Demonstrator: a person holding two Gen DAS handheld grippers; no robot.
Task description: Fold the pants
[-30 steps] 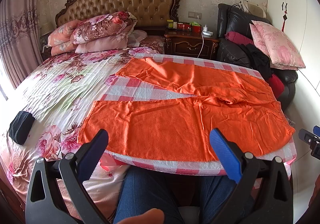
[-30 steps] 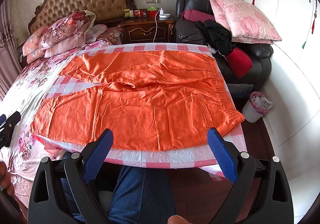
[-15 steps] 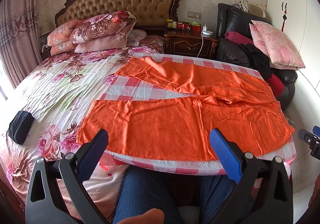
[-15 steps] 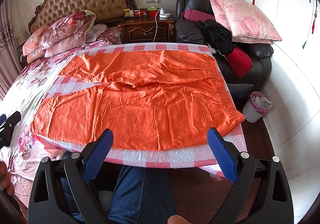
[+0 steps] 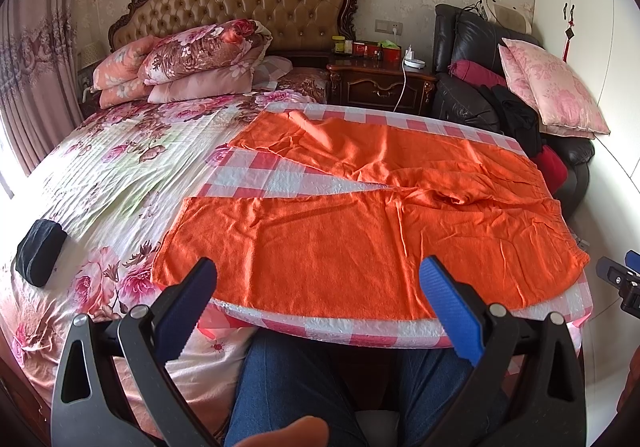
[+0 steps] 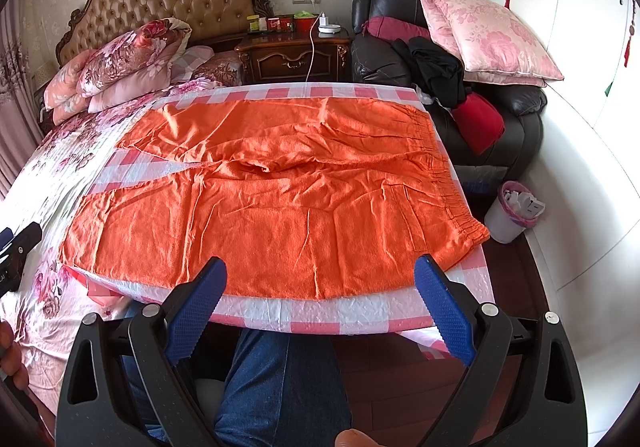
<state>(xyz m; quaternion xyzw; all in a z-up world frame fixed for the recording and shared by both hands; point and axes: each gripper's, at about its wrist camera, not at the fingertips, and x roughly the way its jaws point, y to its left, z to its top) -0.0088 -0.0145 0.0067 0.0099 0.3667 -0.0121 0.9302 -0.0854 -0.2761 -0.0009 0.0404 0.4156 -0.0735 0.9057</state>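
Orange pants (image 5: pixel 360 231) lie spread flat on a pink-and-white checked cloth (image 5: pixel 280 175) on the bed, waistband to the right, both legs pointing left and splayed apart. They also show in the right wrist view (image 6: pixel 280 207). My left gripper (image 5: pixel 318 279) is open and empty, held just short of the near edge of the near leg. My right gripper (image 6: pixel 320 279) is open and empty, held before the near edge of the pants close to the waistband (image 6: pixel 452 183).
Floral bedspread (image 5: pixel 120 167) with stacked pillows (image 5: pixel 192 59) at the headboard. A black object (image 5: pixel 38 251) lies at the bed's left edge. A nightstand (image 6: pixel 292 55), a black armchair (image 6: pixel 500 103) with cushions and clothes, and a white bin (image 6: pixel 512 211) stand on the right. My knees (image 5: pixel 288 379) are below the bed edge.
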